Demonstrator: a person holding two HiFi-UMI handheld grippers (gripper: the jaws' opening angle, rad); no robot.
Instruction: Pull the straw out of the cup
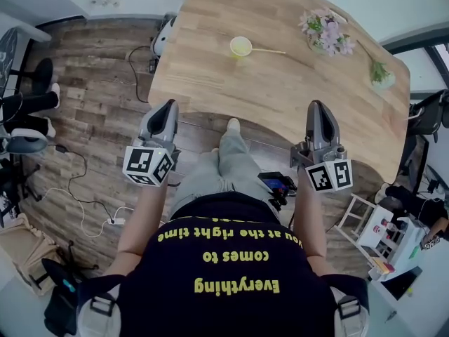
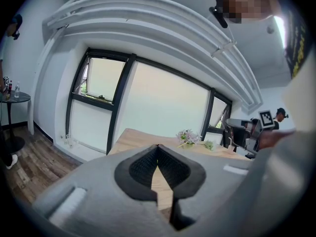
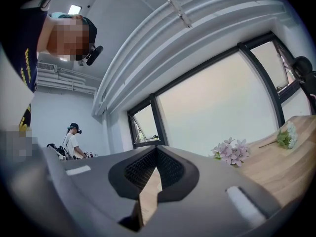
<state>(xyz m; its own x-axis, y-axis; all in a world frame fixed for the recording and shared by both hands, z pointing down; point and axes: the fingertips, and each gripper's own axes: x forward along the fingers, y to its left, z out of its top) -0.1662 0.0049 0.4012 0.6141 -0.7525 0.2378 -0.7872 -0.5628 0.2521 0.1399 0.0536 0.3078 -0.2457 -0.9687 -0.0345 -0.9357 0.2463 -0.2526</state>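
In the head view a small yellow cup (image 1: 240, 46) stands on the far part of the wooden table (image 1: 280, 97). A pale straw (image 1: 270, 51) sticks out of it, leaning to the right. My left gripper (image 1: 167, 106) hovers at the table's near edge, well short of the cup, with its tips together and nothing between them. My right gripper (image 1: 317, 105) hovers at the near edge further right, also shut and empty. In the left gripper view the jaws of the left gripper (image 2: 158, 147) meet. The right gripper (image 3: 156, 149) looks the same in its own view. Neither gripper view shows the cup clearly.
Purple flowers (image 1: 326, 32) lie behind and right of the cup, and a green sprig (image 1: 379, 72) lies near the table's right end. Chairs (image 1: 28, 104) and cables (image 1: 84, 188) are on the floor at left, a small shelf (image 1: 382, 237) at right. A person (image 3: 73, 139) stands far off.
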